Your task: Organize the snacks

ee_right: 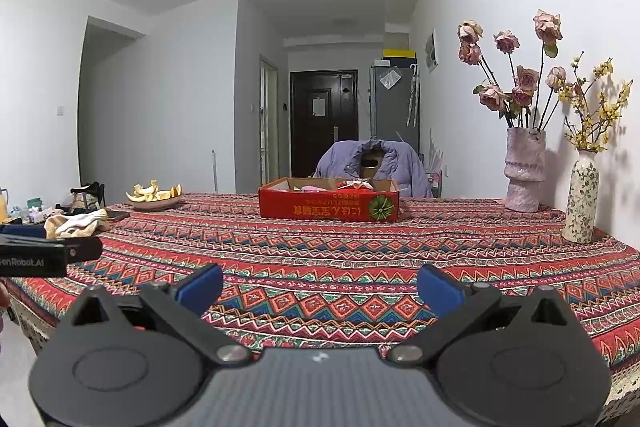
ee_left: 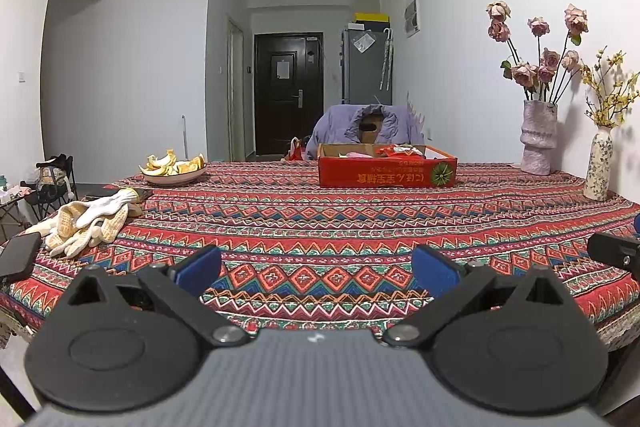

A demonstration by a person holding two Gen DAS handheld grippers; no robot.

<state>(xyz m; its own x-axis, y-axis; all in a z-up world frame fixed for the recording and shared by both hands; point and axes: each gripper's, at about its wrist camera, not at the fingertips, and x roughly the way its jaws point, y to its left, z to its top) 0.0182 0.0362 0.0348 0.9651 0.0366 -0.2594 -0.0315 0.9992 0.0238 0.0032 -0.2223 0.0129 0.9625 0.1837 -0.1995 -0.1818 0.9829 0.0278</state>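
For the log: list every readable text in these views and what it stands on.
"GenRobot.AI", first letter cut off by the frame edge: left gripper, seen from the right wrist.
Yellow characters on the red box: upside down, too blurred to read.
Papers on the door and fridge: too small.

A home dining room: patterned tablecloth [ee_left: 320,227], flower vases [ee_left: 538,137], fridge [ee_left: 366,67], entrance door [ee_left: 288,91].

Box [ee_left: 387,171] sits mid-table [ee_left: 320,227]; plate [ee_left: 174,178] left, vases [ee_left: 538,137] right.
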